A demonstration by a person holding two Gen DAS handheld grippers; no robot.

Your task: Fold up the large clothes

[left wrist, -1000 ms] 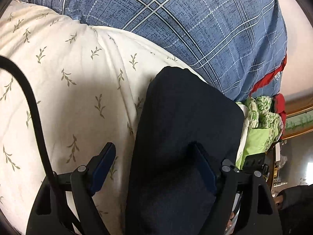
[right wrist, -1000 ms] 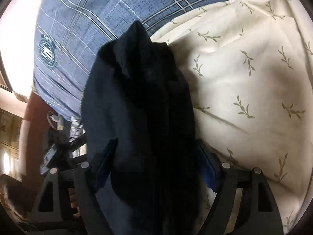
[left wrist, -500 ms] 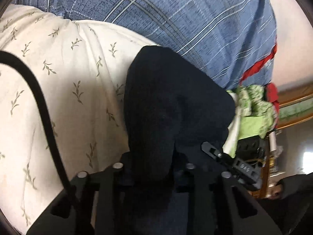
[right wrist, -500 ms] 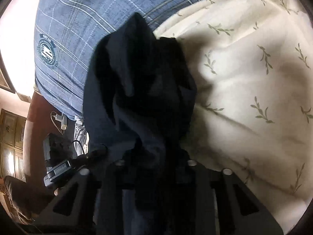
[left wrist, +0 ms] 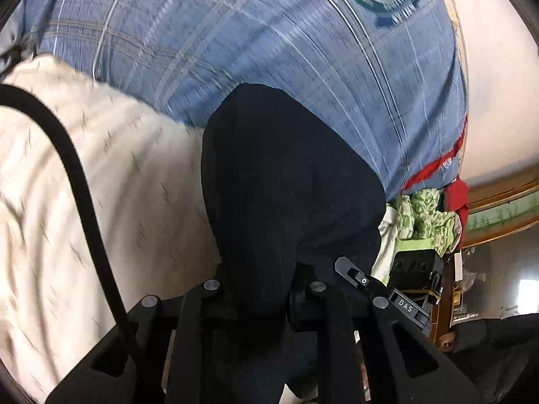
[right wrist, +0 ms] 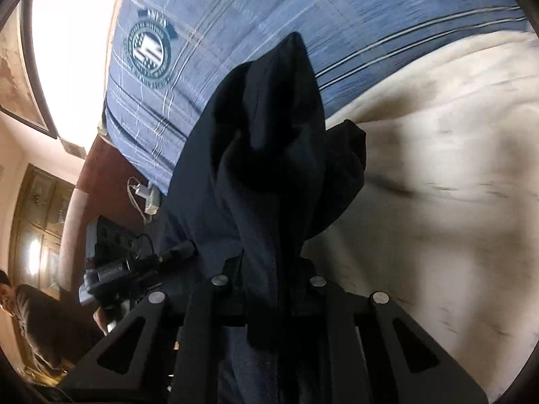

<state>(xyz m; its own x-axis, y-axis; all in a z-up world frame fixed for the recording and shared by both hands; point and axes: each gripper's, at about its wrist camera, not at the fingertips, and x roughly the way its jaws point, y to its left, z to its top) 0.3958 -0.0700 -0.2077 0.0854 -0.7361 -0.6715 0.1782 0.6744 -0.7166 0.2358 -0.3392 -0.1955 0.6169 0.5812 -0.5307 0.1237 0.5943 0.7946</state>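
Note:
A dark navy garment [left wrist: 286, 185] bunches up between the fingers of my left gripper [left wrist: 262, 289], whose jaws are closing and pinch the cloth. The same dark garment [right wrist: 269, 134] rises in a peaked fold in the right wrist view, caught in my right gripper [right wrist: 269, 269], whose jaws are also closing on it. Both grippers hold the cloth lifted off the bed. The pads are hidden under the fabric. The rest of the garment hangs down out of sight below the fingers.
A cream leaf-print sheet [left wrist: 118, 202] and a blue plaid cover [left wrist: 269, 50] lie on the bed. Green and red clothes [left wrist: 424, 215] are piled by a wooden frame [left wrist: 498, 215]. A black cable [left wrist: 77, 175] crosses the left. A person [right wrist: 30, 320] and a charger [right wrist: 148, 198] are at the left.
Both grippers went from open around the dark garment to shut on it, then rose and swept across the bed, lifting the cloth. The background is now motion-blurred.

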